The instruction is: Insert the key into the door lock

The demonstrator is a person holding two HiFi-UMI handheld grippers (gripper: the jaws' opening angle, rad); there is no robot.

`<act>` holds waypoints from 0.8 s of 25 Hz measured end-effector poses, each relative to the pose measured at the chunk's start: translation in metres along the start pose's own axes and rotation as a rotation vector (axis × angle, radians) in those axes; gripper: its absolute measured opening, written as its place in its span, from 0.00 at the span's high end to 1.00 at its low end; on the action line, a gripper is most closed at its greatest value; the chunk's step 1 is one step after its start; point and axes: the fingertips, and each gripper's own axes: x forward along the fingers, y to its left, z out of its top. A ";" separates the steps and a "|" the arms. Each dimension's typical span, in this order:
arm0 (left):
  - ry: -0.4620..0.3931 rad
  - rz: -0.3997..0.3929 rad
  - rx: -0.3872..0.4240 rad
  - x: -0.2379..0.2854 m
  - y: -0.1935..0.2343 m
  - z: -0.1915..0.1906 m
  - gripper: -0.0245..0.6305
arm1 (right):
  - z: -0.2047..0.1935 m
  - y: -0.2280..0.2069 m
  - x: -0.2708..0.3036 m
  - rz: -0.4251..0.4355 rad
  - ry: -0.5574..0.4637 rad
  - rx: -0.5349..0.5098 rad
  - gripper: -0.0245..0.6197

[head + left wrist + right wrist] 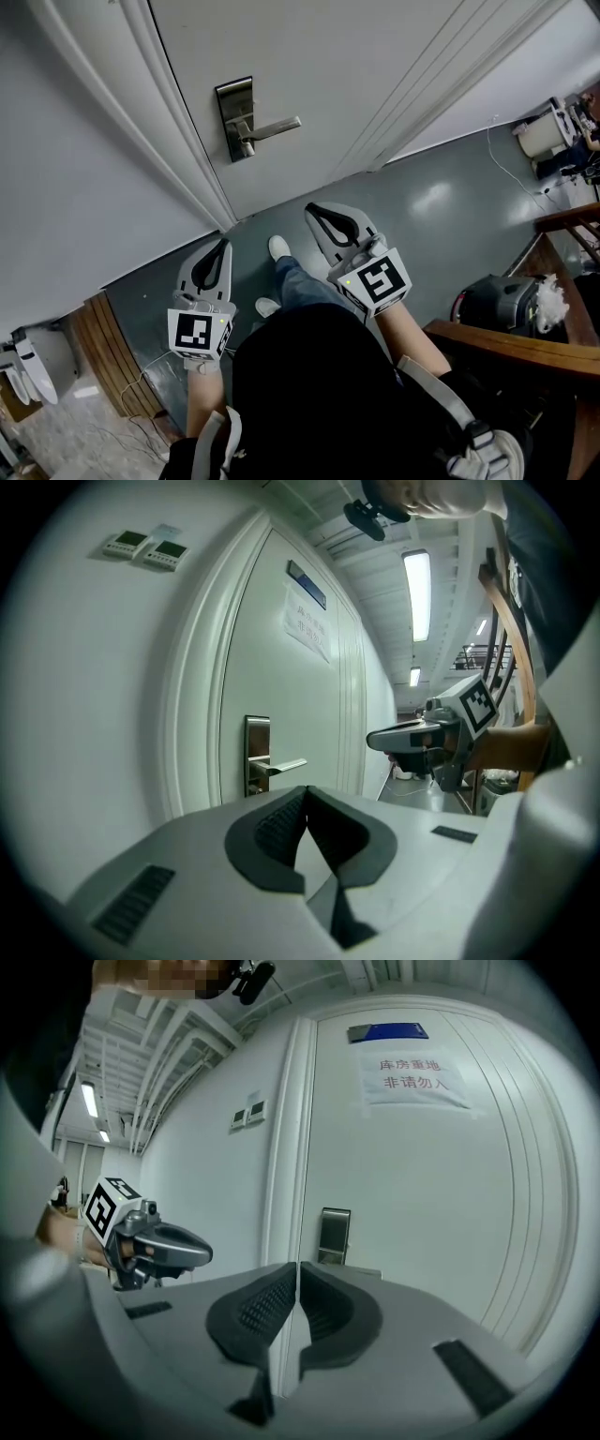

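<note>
We stand facing the white panelled door (309, 56), which is closed. Both tools are held up in front of us, well short of it. The brushed-metal lock plate (236, 117) sits near the door's left edge, and its silver lever handle (277, 125) points right. A round fitting shows just below the lever, but we cannot make out a keyhole for certain.

The left tool (221, 247) has its jaws brought together at the tips, with nothing between them in its own view. The right tool (317, 212) has its jaws closed to a hairline slit that shows only the door behind. It is held a little farther forward than the left.

We find the key in no view: not in either pair of jaws, not in the lock, not on the grey floor (441, 206).

We judge this to be the very start, with the approach not begun and none of the insertion done. The next move first calls for a key in one tool, gripped by its head with the blade pointing out. That tool then goes to the plate, comes in under the lever so the jaws clear it, lines the blade square with the fitting and pushes straight in
</note>
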 end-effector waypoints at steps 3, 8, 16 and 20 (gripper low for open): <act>-0.002 0.006 0.023 -0.001 -0.003 0.004 0.95 | -0.003 0.003 -0.003 0.006 0.001 -0.024 0.93; -0.008 0.007 0.031 -0.002 -0.003 0.005 0.95 | -0.007 0.003 -0.004 0.000 0.010 0.037 0.93; -0.004 0.010 0.031 -0.008 -0.007 0.005 0.95 | -0.013 0.001 -0.009 -0.007 0.019 0.068 0.94; -0.004 0.012 0.028 -0.010 -0.007 0.003 0.95 | -0.018 0.001 -0.010 0.005 0.022 0.076 0.94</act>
